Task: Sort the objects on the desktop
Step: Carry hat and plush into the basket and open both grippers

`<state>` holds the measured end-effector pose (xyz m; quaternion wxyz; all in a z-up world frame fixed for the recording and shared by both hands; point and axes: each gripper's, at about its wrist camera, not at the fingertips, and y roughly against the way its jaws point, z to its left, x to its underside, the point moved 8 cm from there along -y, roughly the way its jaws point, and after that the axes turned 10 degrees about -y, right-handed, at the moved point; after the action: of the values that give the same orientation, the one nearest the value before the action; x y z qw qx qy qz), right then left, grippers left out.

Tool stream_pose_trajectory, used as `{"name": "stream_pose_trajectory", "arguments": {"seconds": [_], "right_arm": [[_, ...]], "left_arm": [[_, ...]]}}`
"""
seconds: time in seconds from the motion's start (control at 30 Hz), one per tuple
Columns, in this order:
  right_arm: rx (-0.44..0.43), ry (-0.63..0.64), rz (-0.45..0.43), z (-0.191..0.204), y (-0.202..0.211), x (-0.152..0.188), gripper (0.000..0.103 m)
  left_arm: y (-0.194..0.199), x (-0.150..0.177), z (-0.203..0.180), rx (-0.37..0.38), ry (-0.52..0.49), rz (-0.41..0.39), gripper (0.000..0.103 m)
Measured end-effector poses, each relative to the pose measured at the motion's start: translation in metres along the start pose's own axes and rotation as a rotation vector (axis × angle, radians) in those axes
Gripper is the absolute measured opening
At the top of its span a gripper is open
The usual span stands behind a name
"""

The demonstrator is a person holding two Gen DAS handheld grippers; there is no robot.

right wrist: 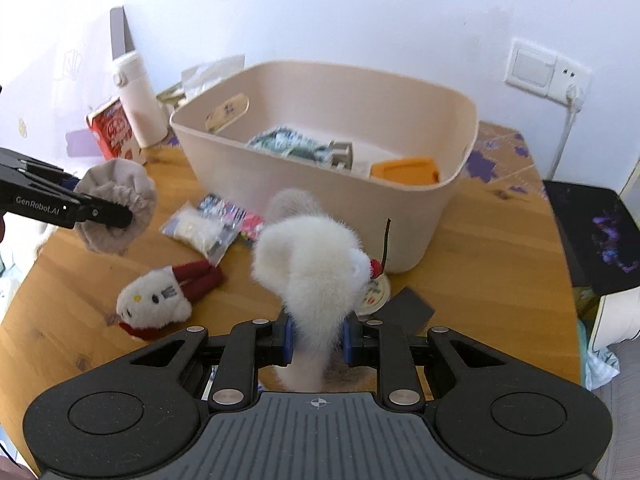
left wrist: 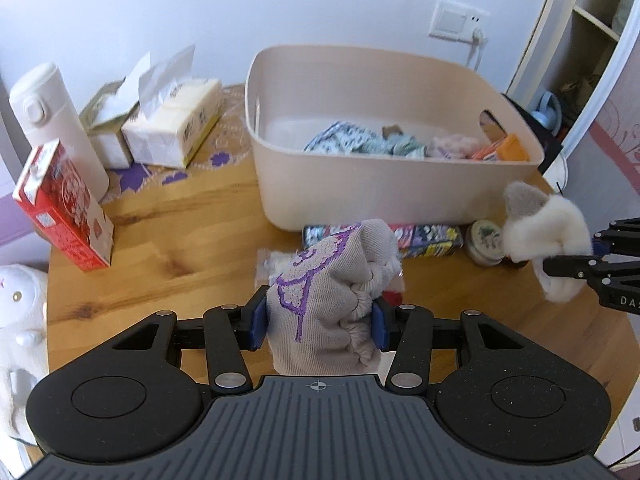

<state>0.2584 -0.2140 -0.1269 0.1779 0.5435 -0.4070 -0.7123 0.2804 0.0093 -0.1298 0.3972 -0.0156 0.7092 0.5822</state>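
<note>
- While both grippers hold soft things above the round wooden table [left wrist: 168, 240], the step in hand looks like carrying them to the beige plastic storage bin [left wrist: 360, 184] and letting go inside.
- The left gripper [left wrist: 318, 322] is clamped on a grey knitted cloth with purple stitching [left wrist: 320, 276], bunched between its blue pads, short of the bin's near wall.
- The right gripper [right wrist: 317, 338] is clamped on a fluffy white plush piece [right wrist: 312, 264], just in front of the bin.
- Lift each load above the rim before moving forward; the drooping fabric could catch the wall.
- Release over bare floor inside, away from the orange box [right wrist: 404, 170].
- Go one gripper at a time so they do not collide.
- A white cat plush toy with red legs [right wrist: 160, 300] and snack packets [right wrist: 208, 228] lie on the table, unsorted.
</note>
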Motion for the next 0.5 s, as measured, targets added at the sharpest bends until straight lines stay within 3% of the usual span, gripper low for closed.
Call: {"name": "stream_pose_trajectory", "arguments": {"seconds": [0.5], "right_arm": [[0.053,-0.014,-0.184,-0.021,0.046,-0.053,0.021]], "left_arm": [[0.034,-0.066,-0.012,0.0,-0.009,-0.156,0.05]]}}
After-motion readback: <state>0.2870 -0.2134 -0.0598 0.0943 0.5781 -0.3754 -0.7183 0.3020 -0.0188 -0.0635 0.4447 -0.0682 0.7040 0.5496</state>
